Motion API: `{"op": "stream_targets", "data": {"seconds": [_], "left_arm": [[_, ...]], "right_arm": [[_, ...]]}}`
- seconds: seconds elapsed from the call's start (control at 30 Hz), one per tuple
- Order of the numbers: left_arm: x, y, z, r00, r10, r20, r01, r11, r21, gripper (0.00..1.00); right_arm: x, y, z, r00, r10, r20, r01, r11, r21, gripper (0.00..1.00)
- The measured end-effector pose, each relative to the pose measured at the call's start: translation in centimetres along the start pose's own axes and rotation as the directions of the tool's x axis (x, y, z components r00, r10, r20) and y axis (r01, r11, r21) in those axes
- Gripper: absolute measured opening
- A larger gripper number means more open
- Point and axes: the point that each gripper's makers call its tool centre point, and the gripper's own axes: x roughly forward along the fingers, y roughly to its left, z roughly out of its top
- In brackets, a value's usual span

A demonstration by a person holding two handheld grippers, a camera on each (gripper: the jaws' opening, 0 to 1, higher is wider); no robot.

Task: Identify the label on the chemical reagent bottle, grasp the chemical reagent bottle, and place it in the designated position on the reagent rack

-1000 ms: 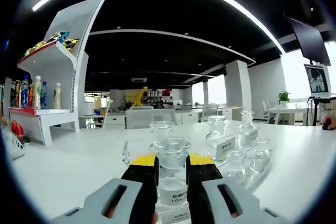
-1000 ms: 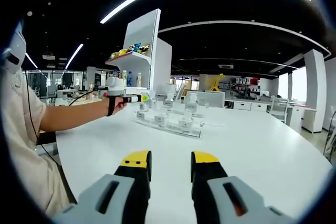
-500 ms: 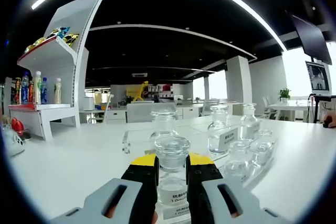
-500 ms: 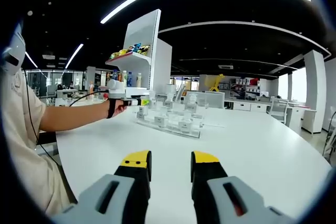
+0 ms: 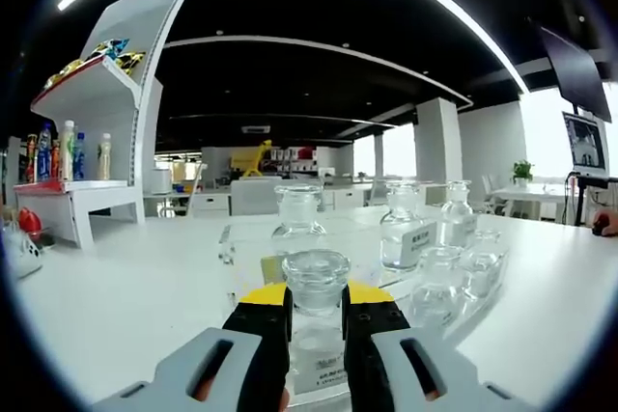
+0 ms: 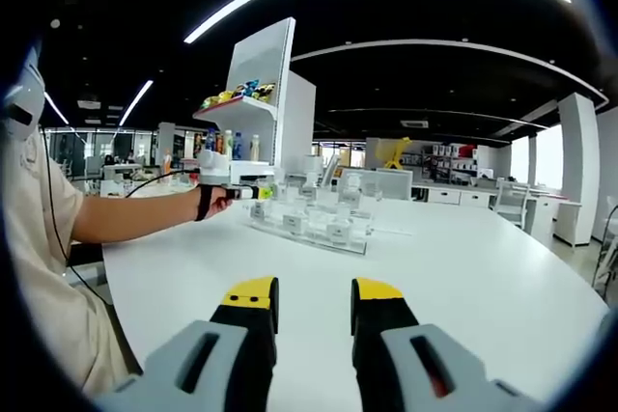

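Observation:
In the left gripper view my left gripper is shut on a clear glass reagent bottle with a white label, held upright between the yellow-tipped jaws. Beyond it a clear reagent rack on the white table holds several labelled glass bottles. In the right gripper view my right gripper hovers open over the table with nothing between its fingers. Far ahead there, the left gripper sits at the near end of the rack, held by a person's outstretched arm.
A white display shelf with drink bottles and snack packets stands at the table's far left. Office desks, chairs and pillars lie behind. A monitor hangs at the right. The person's body is at the left of the right gripper view.
The left gripper has dropped lower and drawn back slightly with the bottle, so the rack bottles sit higher in its view. The right gripper has not moved.

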Motion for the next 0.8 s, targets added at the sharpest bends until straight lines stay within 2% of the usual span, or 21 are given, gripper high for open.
{"op": "stream_targets", "data": {"seconds": [0.63,0.8], "left_arm": [[-0.4,-0.1,-1.1,0.998,-0.011,-0.056,0.009,1.0,-0.03,0.21],[-0.3,-0.2,-1.5,0.997,-0.016,-0.078,0.016,1.0,-0.012,0.21]], "right_arm": [[0.1,-0.5,0.2,1.0,-0.005,0.006,0.005,1.0,0.001,0.3],[0.0,-0.6,0.2,1.0,-0.011,0.009,0.011,1.0,0.003,0.3]]}}
